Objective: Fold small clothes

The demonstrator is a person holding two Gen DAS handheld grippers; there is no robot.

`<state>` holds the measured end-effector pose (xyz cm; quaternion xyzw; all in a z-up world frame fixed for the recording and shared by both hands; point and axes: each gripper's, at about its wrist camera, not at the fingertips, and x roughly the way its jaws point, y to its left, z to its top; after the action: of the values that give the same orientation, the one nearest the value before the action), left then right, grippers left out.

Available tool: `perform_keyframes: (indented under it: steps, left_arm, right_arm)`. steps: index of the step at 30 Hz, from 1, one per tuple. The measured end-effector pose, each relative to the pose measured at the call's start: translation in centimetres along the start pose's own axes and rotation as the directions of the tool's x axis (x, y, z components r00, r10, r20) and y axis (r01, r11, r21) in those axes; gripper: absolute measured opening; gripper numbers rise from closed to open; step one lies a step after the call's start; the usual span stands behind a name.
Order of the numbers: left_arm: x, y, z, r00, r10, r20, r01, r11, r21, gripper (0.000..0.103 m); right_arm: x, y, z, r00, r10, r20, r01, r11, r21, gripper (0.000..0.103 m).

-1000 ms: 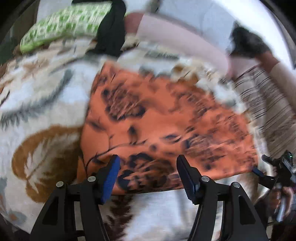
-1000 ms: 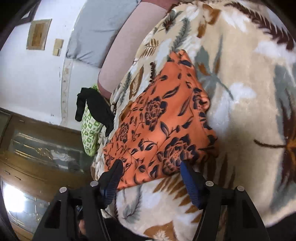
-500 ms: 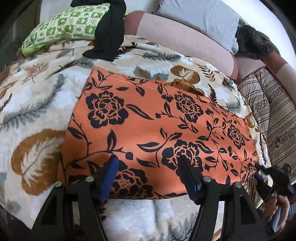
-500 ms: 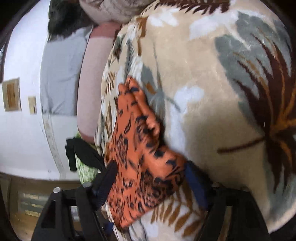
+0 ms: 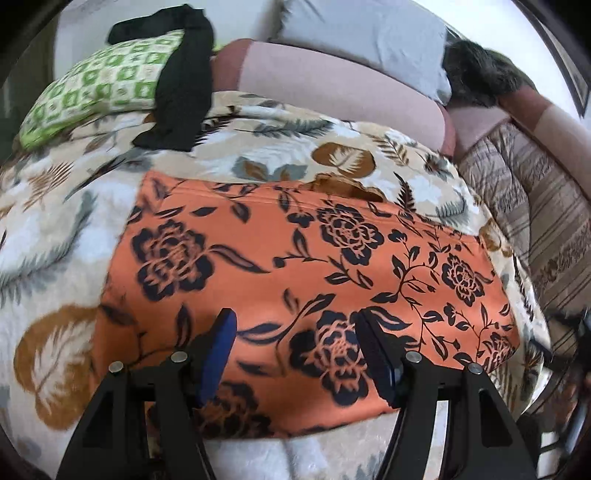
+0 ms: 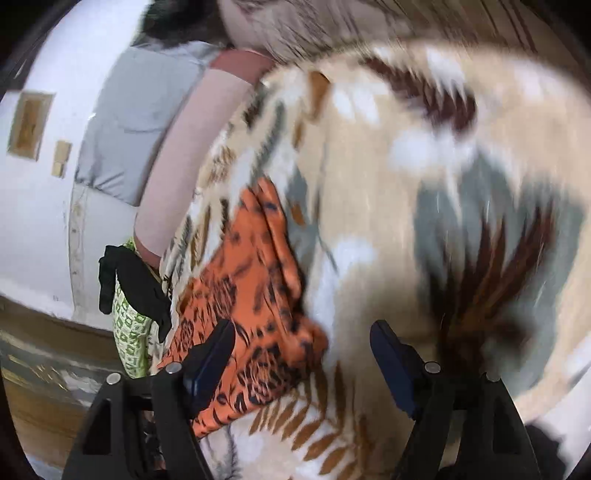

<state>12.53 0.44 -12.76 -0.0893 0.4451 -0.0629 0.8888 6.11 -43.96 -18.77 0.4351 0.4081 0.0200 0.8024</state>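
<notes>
Orange floral cloth [image 5: 303, 280] spread flat on a leaf-print blanket [image 5: 55, 229], folded into a wide rectangle. Past its far edge: a green checked pillow [image 5: 99, 88] with a black garment [image 5: 184, 81] draped over it, a pink bolster [image 5: 332, 88], a grey pillow [image 5: 362, 33], something dark and furry [image 5: 480, 74] at far right. Striped bedding [image 5: 546, 229] along the right side. Nothing lying on the cloth itself.

Left gripper [image 5: 295, 350] over the cloth's near edge, jaws well apart, blue pads clear of the fabric, nothing gripped.

Right gripper [image 6: 303, 365] at the cloth's [image 6: 251, 295] right end, jaws just opened wide; a bunched corner lies between them nearer the left pad, not pinched.

Only in the right view: white wall [image 6: 33, 206] with two small framed panels and a wooden floor below, plus the cloth's thickness at its end. Heavily blurred, that view. Only in the left view: the cloth's full flat top.
</notes>
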Motion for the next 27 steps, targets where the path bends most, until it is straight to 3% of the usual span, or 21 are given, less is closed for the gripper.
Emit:
perform_keyframes:
  steps: [5, 9, 11, 13, 14, 16, 18, 20, 22, 24, 26, 27]
  left_arm:
    - [3.0, -0.2, -0.2, 0.998, 0.026, -0.057, -0.025, 1.0, 0.013, 0.067]
    - [3.4, -0.6, -0.4, 0.998, 0.031, -0.047, -0.029, 0.999, 0.046, 0.072]
    - [3.6, -0.7, -0.4, 0.998, 0.034, -0.044, -0.031, 0.998, 0.061, 0.072]
    - [3.5, -0.4, -0.4, 0.999, 0.019, -0.035, -0.017, 0.998, 0.052, 0.072]
    - [3.5, -0.2, -0.4, 0.999, 0.007, -0.032, -0.006, 0.999, 0.042, 0.072]
    - [3.0, 0.2, -0.4, 0.999, -0.007, -0.033, 0.008, 1.0, 0.021, 0.072]
    - [1.3, 0.9, -0.1, 0.999, -0.027, -0.017, 0.027, 1.0, -0.001, 0.072]
    - [-1.3, 2.6, -0.2, 0.999, -0.031, 0.043, 0.032, 0.999, -0.033, 0.072]
    - [-3.4, 4.9, -0.5, 0.997, 0.004, 0.081, 0.002, 0.997, -0.073, 0.072]
    - [-5.2, 8.2, -1.7, 0.994, 0.047, 0.103, -0.03, 0.987, -0.161, 0.072]
    - [-5.3, 11.6, -3.2, 0.996, 0.05, 0.067, -0.031, 0.965, -0.261, 0.071]
    - [-4.6, 12.8, -3.8, 0.999, 0.044, 0.02, -0.036, 0.958, -0.285, 0.061]
  right_arm:
    - [6.3, 2.8, 5.5, 0.983, 0.09, -0.16, -0.11, 0.986, -0.123, 0.078]
    - [13.6, 4.9, 8.4, 0.975, -0.063, -0.215, 0.003, 0.963, -0.268, 0.078]
    - [16.0, 4.8, 9.3, 0.97, -0.067, -0.232, 0.005, 0.966, -0.258, 0.075]
    - [16.1, 4.5, 10.2, 0.972, 0.012, -0.235, -0.052, 0.985, -0.165, 0.009]
    - [15.3, 4.3, 10.2, 0.978, 0.049, -0.201, -0.082, 0.984, -0.158, 0.009]
    - [16.5, 2.3, 9.8, 0.98, -0.001, -0.2, -0.019, 0.995, -0.098, 0.01]
    - [16.8, 0.3, 9.6, 0.978, 0.073, -0.195, -0.07, 0.997, 0.021, 0.012]
    - [15.7, 1.6, 9.4, 0.985, 0.042, -0.165, -0.046, 0.999, -0.024, 0.031]
    - [13.8, 3.6, 8.8, 0.99, -0.078, -0.116, 0.063, 0.99, -0.128, 0.058]
    - [10.9, 5.8, 7.7, 0.996, -0.085, -0.031, 0.077, 0.977, -0.199, 0.059]
    - [8.5, 7.3, 6.2, 0.997, -0.074, -0.007, 0.07, 0.964, -0.256, 0.059]
    - [7.4, 8.1, 5.3, 0.998, -0.062, 0.003, 0.06, 0.956, -0.286, 0.059]
